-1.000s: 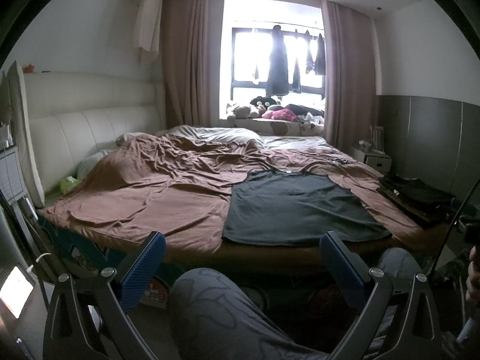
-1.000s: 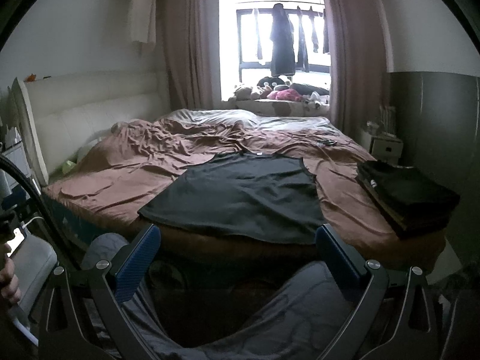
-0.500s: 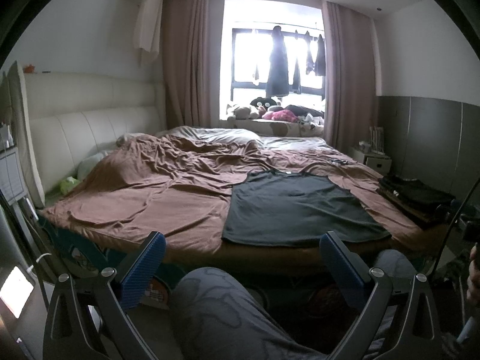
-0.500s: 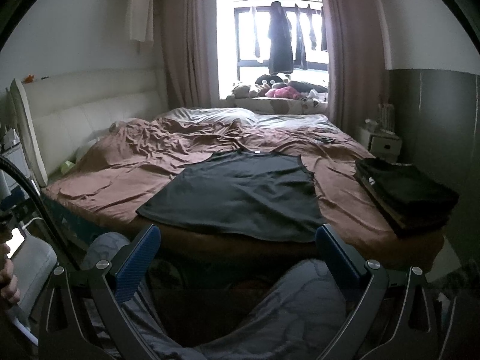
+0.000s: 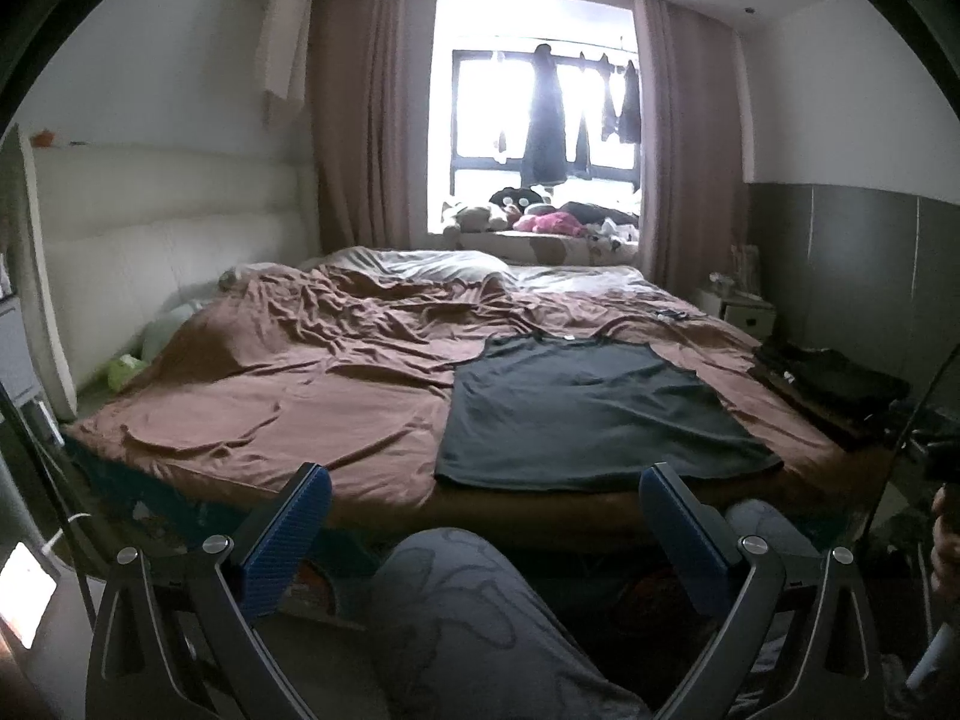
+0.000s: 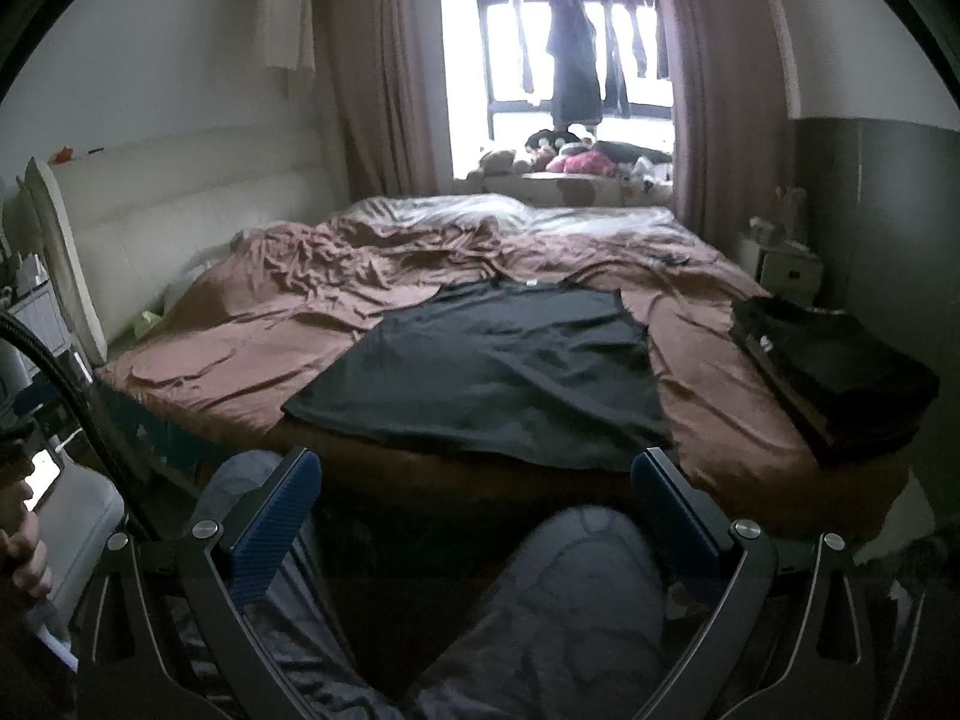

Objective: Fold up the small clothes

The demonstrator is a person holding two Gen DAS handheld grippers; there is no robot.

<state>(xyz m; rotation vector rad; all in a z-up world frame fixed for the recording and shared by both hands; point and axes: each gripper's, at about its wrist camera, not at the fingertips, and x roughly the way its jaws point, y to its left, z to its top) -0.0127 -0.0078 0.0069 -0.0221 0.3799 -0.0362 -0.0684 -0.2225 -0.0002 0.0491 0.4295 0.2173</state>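
Both of your tools are wide apart and carrying nothing: the left gripper (image 5: 485, 531) and the right gripper (image 6: 477, 516) hang low over your knees, short of the bed's near edge. The dark shirt (image 6: 498, 363) lies spread flat on the brown bedsheet (image 5: 288, 384), straight ahead of you and well apart from both sets of fingers. Its hem runs along the near edge of the mattress and its collar points away toward the window, so its long axis runs away from you, roughly in line with your fingers. In the left wrist view the shirt sits right of centre; in the right wrist view it sits almost dead centre, so your right tool looks the better lined up with it, your left closer to the left hem corner. A stack of folded dark clothes (image 6: 834, 372) rests at the right corner of the bed, beside the shirt but not touching it. Folding looks not yet begun; reach forward to the hem corners first.
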